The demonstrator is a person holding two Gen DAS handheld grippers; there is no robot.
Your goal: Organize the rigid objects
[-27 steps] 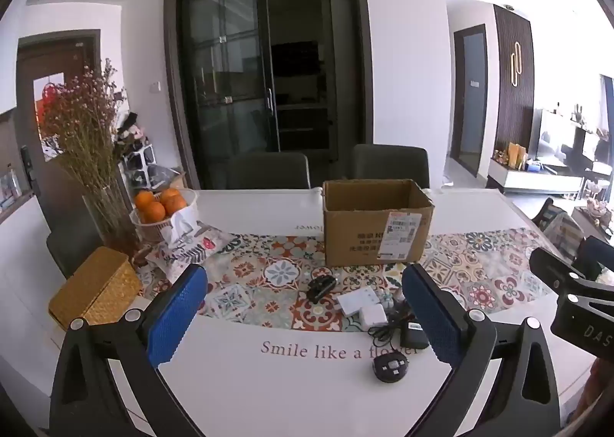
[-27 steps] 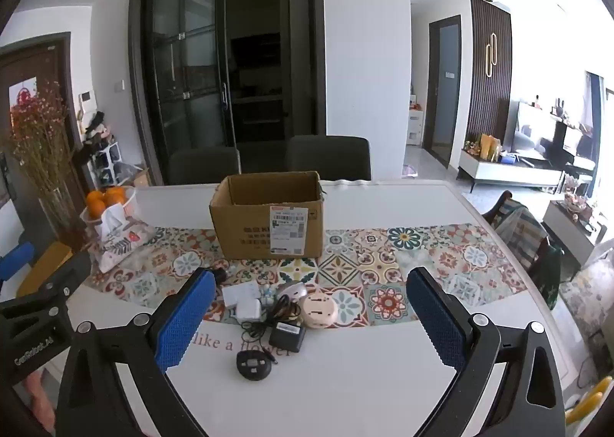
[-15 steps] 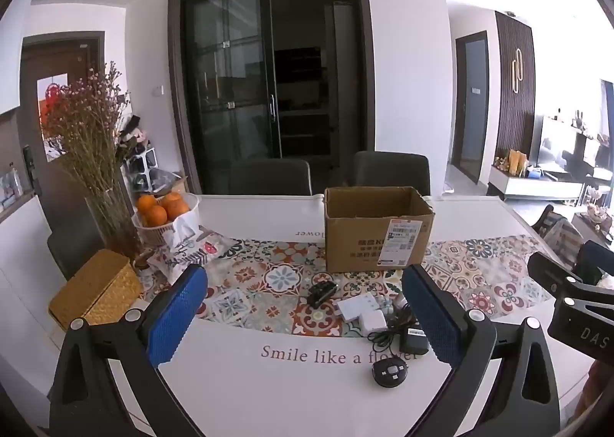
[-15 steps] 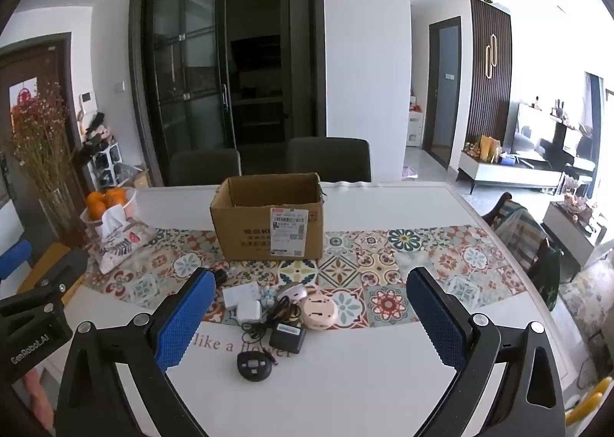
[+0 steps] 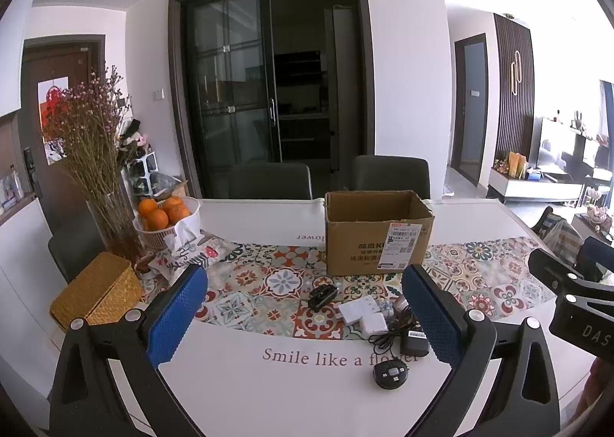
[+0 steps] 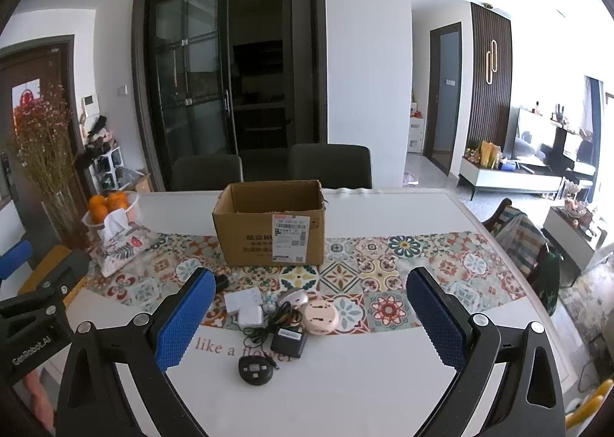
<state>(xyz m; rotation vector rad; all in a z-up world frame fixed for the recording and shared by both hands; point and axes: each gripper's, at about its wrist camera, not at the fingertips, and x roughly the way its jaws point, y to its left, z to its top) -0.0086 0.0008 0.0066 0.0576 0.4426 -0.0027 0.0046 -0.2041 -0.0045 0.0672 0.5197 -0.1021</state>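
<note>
An open cardboard box (image 5: 378, 231) (image 6: 270, 227) stands on the patterned runner. In front of it lies a cluster of small items: a black gadget (image 5: 322, 295), white adapters (image 5: 362, 316) (image 6: 245, 308), a black power adapter with cord (image 6: 288, 341) (image 5: 413, 341), a round black remote (image 6: 256, 368) (image 5: 390, 374) and a pink round device (image 6: 319, 316). My left gripper (image 5: 307, 316) is open and empty, held above the table's near edge. My right gripper (image 6: 307, 318) is open and empty, also short of the cluster.
At the left stand a vase of dried flowers (image 5: 96, 153), a basket of oranges (image 5: 165, 212), a tissue pouch (image 5: 192, 250) and a wicker box (image 5: 96, 297). Two dark chairs (image 6: 330, 164) stand behind the white table (image 6: 383, 379).
The left gripper has drifted slightly, so the scene sits a little lower and to the right in its view. The right view is almost unchanged. Both stay open.
</note>
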